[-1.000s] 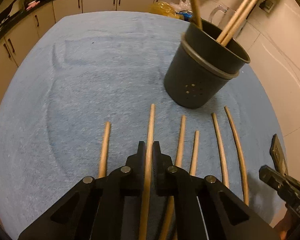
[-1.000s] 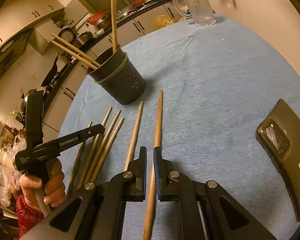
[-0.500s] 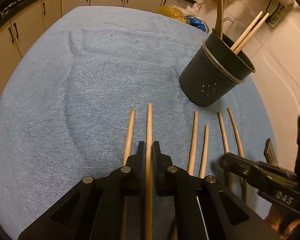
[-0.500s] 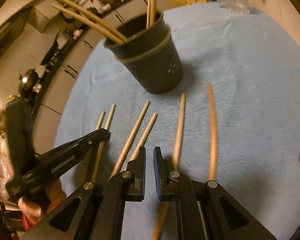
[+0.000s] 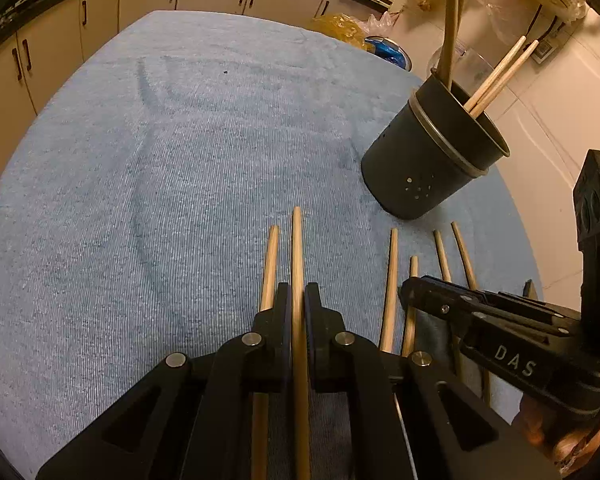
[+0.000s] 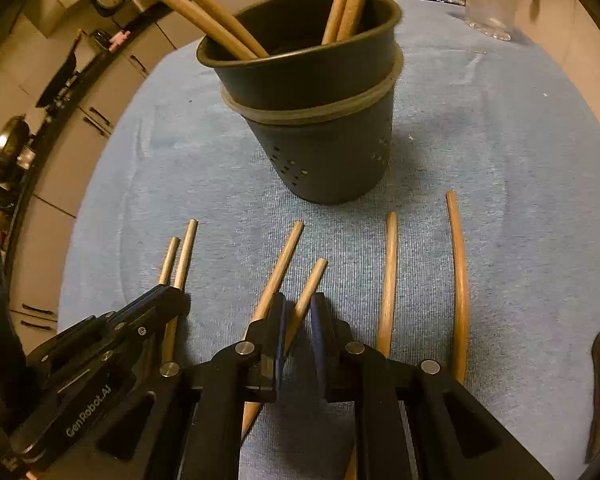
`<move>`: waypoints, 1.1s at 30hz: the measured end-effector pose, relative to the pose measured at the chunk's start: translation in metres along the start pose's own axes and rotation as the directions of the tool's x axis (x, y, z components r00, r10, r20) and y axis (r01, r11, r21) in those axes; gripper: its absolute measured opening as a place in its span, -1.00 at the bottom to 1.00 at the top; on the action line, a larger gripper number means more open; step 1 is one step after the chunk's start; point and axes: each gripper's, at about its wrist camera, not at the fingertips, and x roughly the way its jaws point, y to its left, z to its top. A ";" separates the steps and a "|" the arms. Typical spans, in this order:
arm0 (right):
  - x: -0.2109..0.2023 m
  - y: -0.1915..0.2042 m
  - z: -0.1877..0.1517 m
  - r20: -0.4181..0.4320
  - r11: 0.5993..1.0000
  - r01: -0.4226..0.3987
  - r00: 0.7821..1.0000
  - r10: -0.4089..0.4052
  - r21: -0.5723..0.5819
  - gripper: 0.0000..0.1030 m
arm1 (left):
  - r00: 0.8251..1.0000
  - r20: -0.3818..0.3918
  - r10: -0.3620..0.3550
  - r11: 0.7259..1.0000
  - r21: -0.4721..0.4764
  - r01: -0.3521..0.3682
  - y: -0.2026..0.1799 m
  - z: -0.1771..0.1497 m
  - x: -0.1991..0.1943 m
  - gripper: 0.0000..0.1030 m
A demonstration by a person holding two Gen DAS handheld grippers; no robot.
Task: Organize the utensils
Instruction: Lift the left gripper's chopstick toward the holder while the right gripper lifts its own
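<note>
L gripper (image 5: 297, 296) clamped on one wooden chopstick (image 5: 297, 248), tip pointing fwd over blue cloth (image 5: 140, 200). R gripper (image 6: 298, 308) jaws opening, a short chopstick (image 6: 310, 284) between them; can't tell if pads press on it. Other chopsticks lie loose in a row on cloth near dark holder cup (image 6: 320, 128), which has 4 sticks inside

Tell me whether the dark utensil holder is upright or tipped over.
Upright. The dark utensil holder stands on its base on the blue cloth, its open mouth facing up, with chopsticks leaning inside.
</note>
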 end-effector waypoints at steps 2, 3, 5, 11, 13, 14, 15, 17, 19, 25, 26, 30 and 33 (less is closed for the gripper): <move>0.000 0.003 0.000 -0.002 0.999 0.008 1.000 -0.008 -0.037 -0.80 | 1.000 0.004 0.005 1.000 0.001 -0.005 -0.003 0.000 0.004 -0.88; 0.000 0.003 0.000 0.000 0.999 0.002 1.000 -0.002 -0.038 -0.84 | 1.000 0.007 0.006 1.000 0.004 -0.006 -0.005 0.000 0.004 -0.88; -0.004 -0.002 -0.003 0.010 0.999 -0.027 1.000 0.027 -0.018 -0.88 | 1.000 0.012 -0.002 1.000 0.003 0.001 -0.007 0.000 0.003 -0.88; -0.044 -0.017 -0.019 0.128 0.983 -0.182 0.975 0.180 0.000 -0.90 | 0.994 0.096 -0.042 0.999 -0.009 0.043 -0.010 -0.006 -0.030 -0.88; -0.063 -0.020 -0.025 0.177 0.978 -0.207 0.962 0.207 -0.015 -0.90 | 0.990 0.131 -0.054 0.999 0.001 0.054 -0.015 -0.009 -0.045 -0.88; -0.072 -0.021 -0.028 0.206 0.976 -0.216 0.954 0.216 -0.025 -0.90 | 0.986 0.157 -0.057 0.998 0.008 0.056 -0.018 -0.011 -0.056 -0.88; -0.082 -0.023 -0.032 0.241 0.973 -0.228 0.943 0.229 -0.034 -0.90 | 0.983 0.172 -0.058 0.998 0.013 0.056 -0.021 -0.013 -0.062 -0.88; -0.099 -0.028 -0.040 0.294 0.967 -0.248 0.922 0.253 -0.053 -0.90 | 0.976 0.206 -0.070 0.997 0.030 0.065 -0.028 -0.016 -0.077 -0.89; -0.117 -0.027 -0.049 0.359 0.963 -0.258 0.893 0.270 -0.083 -0.90 | 0.968 0.238 -0.078 0.997 0.045 0.069 -0.035 -0.020 -0.092 -0.88; -0.154 -0.032 -0.068 0.482 0.951 -0.264 0.820 0.309 -0.162 -0.90 | 0.952 0.290 -0.102 0.993 0.079 0.083 -0.049 -0.026 -0.122 -0.88; -0.157 -0.036 -0.071 0.492 0.950 -0.265 0.813 0.312 -0.165 -0.90 | 0.949 0.295 -0.106 0.993 0.083 0.085 -0.051 -0.026 -0.126 -0.88; -0.167 -0.037 -0.074 0.519 0.946 -0.275 0.792 0.323 -0.170 -0.90 | 0.942 0.314 -0.117 0.991 0.098 0.090 -0.059 -0.028 -0.133 -0.88; -0.171 -0.036 -0.075 0.530 0.945 -0.276 0.782 0.328 -0.177 -0.90 | 0.940 0.318 -0.126 0.989 0.111 0.096 -0.066 -0.027 -0.133 -0.88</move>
